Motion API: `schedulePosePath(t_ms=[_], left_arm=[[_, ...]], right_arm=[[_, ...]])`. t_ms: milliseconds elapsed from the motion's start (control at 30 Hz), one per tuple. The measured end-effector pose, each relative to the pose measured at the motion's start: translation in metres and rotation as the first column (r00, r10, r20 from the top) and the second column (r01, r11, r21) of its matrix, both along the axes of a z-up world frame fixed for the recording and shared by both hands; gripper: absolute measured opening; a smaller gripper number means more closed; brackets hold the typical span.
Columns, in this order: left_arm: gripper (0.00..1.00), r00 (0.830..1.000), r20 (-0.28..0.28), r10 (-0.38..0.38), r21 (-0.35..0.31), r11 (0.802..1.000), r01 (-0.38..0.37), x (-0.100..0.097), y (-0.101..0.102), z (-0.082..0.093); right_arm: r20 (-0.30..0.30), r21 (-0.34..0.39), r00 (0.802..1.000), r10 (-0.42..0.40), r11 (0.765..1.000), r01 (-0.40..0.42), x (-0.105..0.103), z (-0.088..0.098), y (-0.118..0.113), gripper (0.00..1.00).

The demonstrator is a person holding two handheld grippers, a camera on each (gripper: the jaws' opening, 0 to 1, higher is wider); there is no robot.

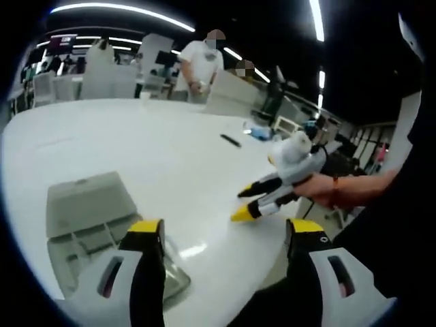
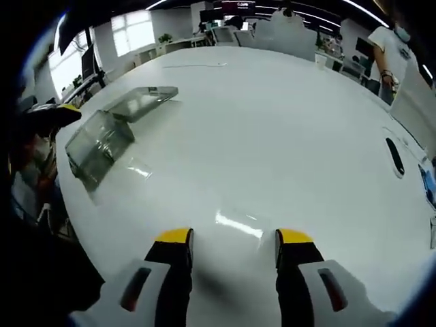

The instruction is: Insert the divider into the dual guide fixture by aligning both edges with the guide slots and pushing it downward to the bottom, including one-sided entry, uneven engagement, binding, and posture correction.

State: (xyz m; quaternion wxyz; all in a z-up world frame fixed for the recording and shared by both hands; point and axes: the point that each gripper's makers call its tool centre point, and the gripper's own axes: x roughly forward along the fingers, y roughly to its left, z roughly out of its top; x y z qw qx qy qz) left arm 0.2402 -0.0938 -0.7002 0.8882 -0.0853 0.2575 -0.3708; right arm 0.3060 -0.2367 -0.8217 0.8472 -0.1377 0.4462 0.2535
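1. Two hand-held grippers are both open and hold nothing: the left hand-held gripper [image 1: 225, 231] has its jaws wide apart, and so does the right hand-held gripper [image 2: 235, 238].
2. In the left gripper view, the grey fixture [image 1: 92, 218] lies on the white table [image 1: 177, 143], just in front of the left jaw; the clear divider [image 1: 174, 276] seems to lie beside it.
3. In the right gripper view, the fixture [image 2: 102, 143] lies well apart, up and to the left, its long axis slanting.
4. My judgement: the left one is nearer, so it should reach first.
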Motion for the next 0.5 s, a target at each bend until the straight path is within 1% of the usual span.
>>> schedulePosePath(t_ms=[100, 200, 267, 300, 333, 400, 500], left_arm=[[0.7, 1.0, -0.003, 0.001, -0.001, 1.0, -0.001, -0.001, 0.002, 0.001], [0.7, 1.0, -0.002, 0.006, -0.007, 1.0, -0.006, 0.0, 0.006, 0.002], [0.7, 1.0, 0.0, 0.003, -0.01, 1.0, -0.003, -0.001, 0.007, 0.004], [0.7, 1.0, 0.003, -0.001, -0.007, 1.0, 0.001, -0.002, 0.008, 0.004], [0.7, 1.0, 0.002, -0.003, -0.004, 1.0, 0.003, -0.002, 0.009, 0.003], [0.7, 1.0, 0.005, -0.005, -0.006, 1.0, 0.005, -0.005, 0.012, 0.004], [0.7, 1.0, -0.002, 0.0, -0.022, 1.0, 0.0, -0.009, 0.017, 0.003]], right_arm=[[0.004, -0.002, 1.0, -0.03, 1.0, 0.03, 0.002, 0.001, -0.001, 0.44], [-0.016, -0.016, 0.999, -0.052, 0.999, 0.052, 0.002, 0.001, 0.0, 0.42], [-0.031, -0.027, 0.998, -0.053, 0.998, 0.053, 0.002, 0.002, 0.002, 0.35], [-0.043, -0.039, 0.998, -0.054, 0.998, 0.052, 0.002, 0.002, 0.002, 0.3], [-0.045, -0.051, 0.998, -0.052, 0.997, 0.05, 0.002, 0.002, 0.002, 0.29], [-0.069, -0.062, 0.995, -0.071, 0.996, 0.067, 0.001, 0.001, 0.003, 0.29], [-0.077, -0.069, 0.995, -0.061, 0.996, 0.056, 0.0, 0.001, 0.003, 0.28]])
